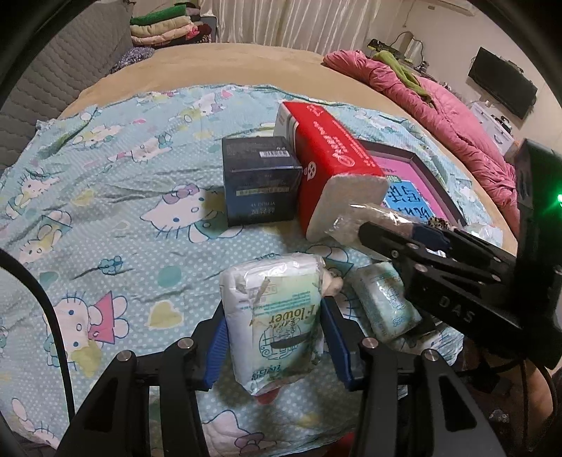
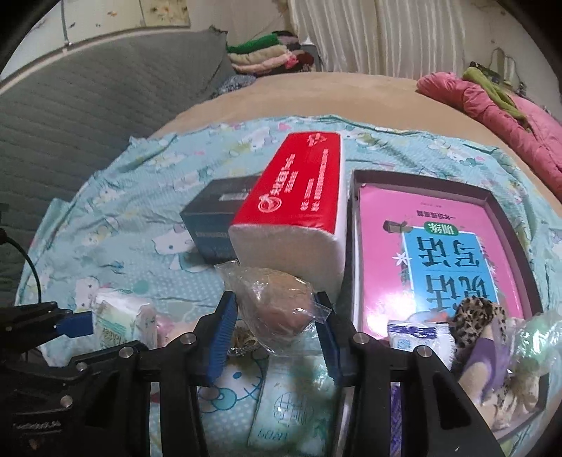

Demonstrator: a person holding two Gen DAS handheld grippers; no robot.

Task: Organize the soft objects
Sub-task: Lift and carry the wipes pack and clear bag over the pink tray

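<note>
My left gripper (image 1: 274, 337) is shut on a green-and-white tissue pack (image 1: 274, 316), held above the cartoon-print sheet (image 1: 105, 197); the same pack shows at the left of the right wrist view (image 2: 119, 316). My right gripper (image 2: 274, 313) is shut on a tan makeup sponge in a clear plastic bag (image 2: 277, 302); it also shows in the left wrist view (image 1: 372, 218), in front of the red tissue pack (image 1: 330, 165). A second green-and-white tissue pack (image 1: 383, 298) lies on the sheet under the right gripper (image 1: 414, 239) and also shows in the right wrist view (image 2: 291, 404).
A dark blue box (image 1: 261, 182) stands left of the red pack (image 2: 295, 207). A shallow dark tray (image 2: 502, 218) holds a pink-and-blue book (image 2: 439, 246), a leopard-print item (image 2: 477, 316) and small soft items. A pink quilt (image 1: 439, 105) lies at the right. Folded clothes (image 1: 165, 28) sit at the back.
</note>
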